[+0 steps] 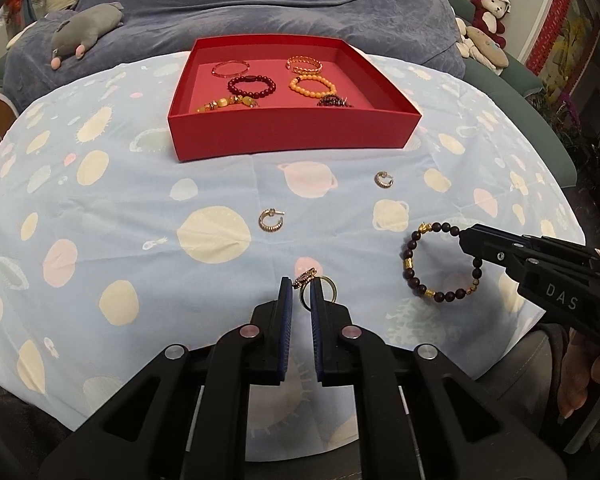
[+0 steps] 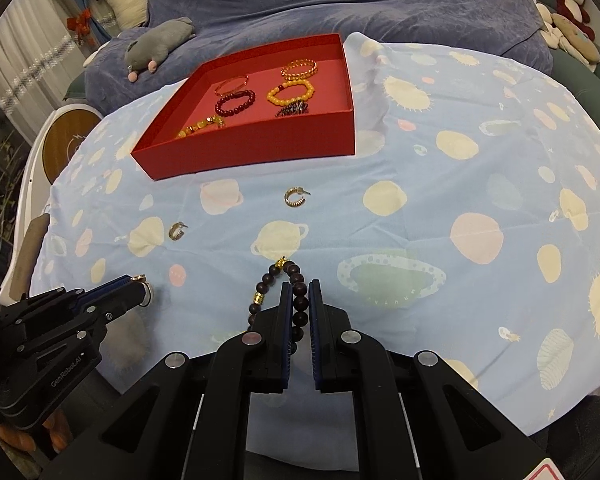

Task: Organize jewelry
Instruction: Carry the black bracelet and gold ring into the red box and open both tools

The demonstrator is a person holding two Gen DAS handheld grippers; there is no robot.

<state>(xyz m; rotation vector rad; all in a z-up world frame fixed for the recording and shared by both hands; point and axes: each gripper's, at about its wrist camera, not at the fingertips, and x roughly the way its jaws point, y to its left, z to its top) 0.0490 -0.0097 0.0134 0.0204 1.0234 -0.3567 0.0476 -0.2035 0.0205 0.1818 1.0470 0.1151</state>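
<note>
A red tray (image 1: 292,136) (image 2: 244,148) at the far side of the table holds several bracelets. My left gripper (image 1: 300,286) (image 2: 138,282) is shut on a gold ring (image 1: 306,280) just above the cloth; a second ring (image 1: 327,289) shows behind its right finger. My right gripper (image 2: 300,286) (image 1: 466,238) is shut on a dark bead bracelet with gold beads (image 2: 278,284) (image 1: 420,264), whose loop lies on the cloth. Two gold hoop earrings (image 1: 270,219) (image 1: 384,179) lie loose between the grippers and the tray; they also show in the right wrist view (image 2: 296,197) (image 2: 177,230).
The table wears a light blue planet-print cloth (image 1: 140,220) (image 2: 460,200). Behind it is a sofa under a blue-grey blanket (image 1: 260,4) with a grey plush (image 1: 86,32). More plush toys (image 1: 488,28) sit at the right.
</note>
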